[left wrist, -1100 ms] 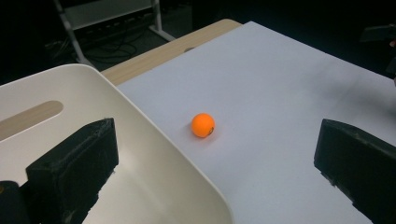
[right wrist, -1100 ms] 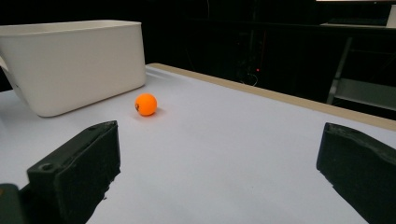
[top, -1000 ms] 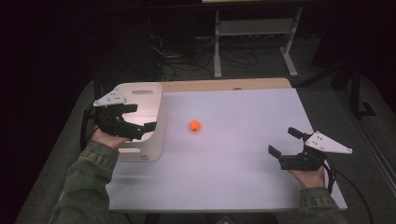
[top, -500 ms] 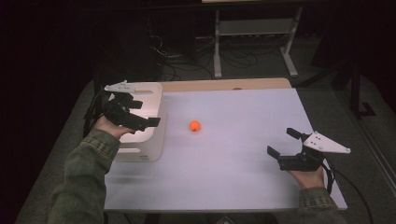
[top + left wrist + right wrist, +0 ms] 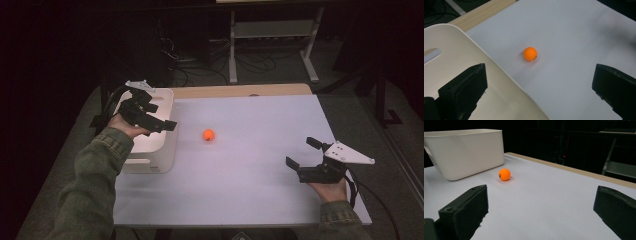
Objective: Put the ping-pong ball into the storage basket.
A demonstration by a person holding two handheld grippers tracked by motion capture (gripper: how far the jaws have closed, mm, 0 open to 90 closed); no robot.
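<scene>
- Orange ball [image 5: 208,135]: lying on the white table [image 5: 250,200], out in the open just beside the bin's right wall, touching neither gripper; also showing in the left gripper view [image 5: 530,54] and the right gripper view [image 5: 504,174].
- White bin [image 5: 150,150]: standing at the table's left edge, upright, with a handle slot in its near wall.
- Left gripper [image 5: 162,120]: hovering over the bin, pointing toward the ball; jaws standing wide apart, holding nothing. In its own view one jaw is hanging over the bin's inside [image 5: 461,75], the other over bare table.
- Right gripper [image 5: 302,157]: sitting low near the table's right front corner, well apart from the ball, aiming at it; jaws spread wide, gripping nothing.
- Person's sleeves [image 5: 95,185]: entering from the bottom edge.
</scene>
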